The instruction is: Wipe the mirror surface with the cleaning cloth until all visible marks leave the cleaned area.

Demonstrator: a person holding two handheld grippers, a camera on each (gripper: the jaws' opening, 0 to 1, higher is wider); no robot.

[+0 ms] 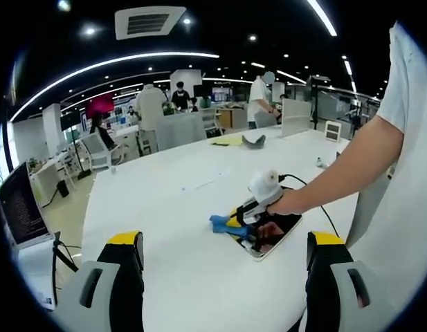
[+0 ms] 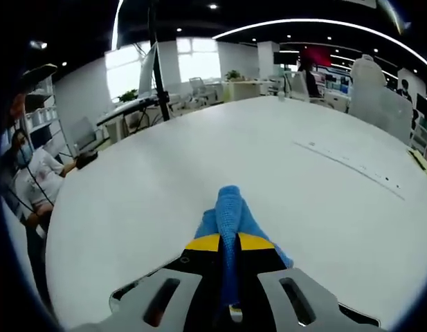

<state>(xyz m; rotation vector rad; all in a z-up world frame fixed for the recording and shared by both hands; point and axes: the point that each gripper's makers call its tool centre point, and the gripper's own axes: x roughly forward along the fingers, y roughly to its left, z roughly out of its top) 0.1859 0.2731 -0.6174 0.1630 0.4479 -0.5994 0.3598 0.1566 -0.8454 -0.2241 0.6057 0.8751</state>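
Yellow-tipped grey left gripper [image 1: 225, 259] nearest in the left gripper view, jaws spread wide and grasping nothing, hovering back above the white round table [image 1: 165, 207], probably kept clear so the work stays in sight. Beyond, the right gripper [image 1: 244, 216], gripped by a person's hand [image 1: 286, 202], pressing the blue cleaning cloth [image 1: 221, 224] at the left edge of the small rectangular dark-framed mirror [image 1: 275, 232] lying flat on the table. Seen from the right gripper view, jaws clenched on the cloth [image 2: 230, 221], its folded end jutting forward past the yellow tips as a wiping pad. Judged mid-wipe; marks on the glass too small to tell.
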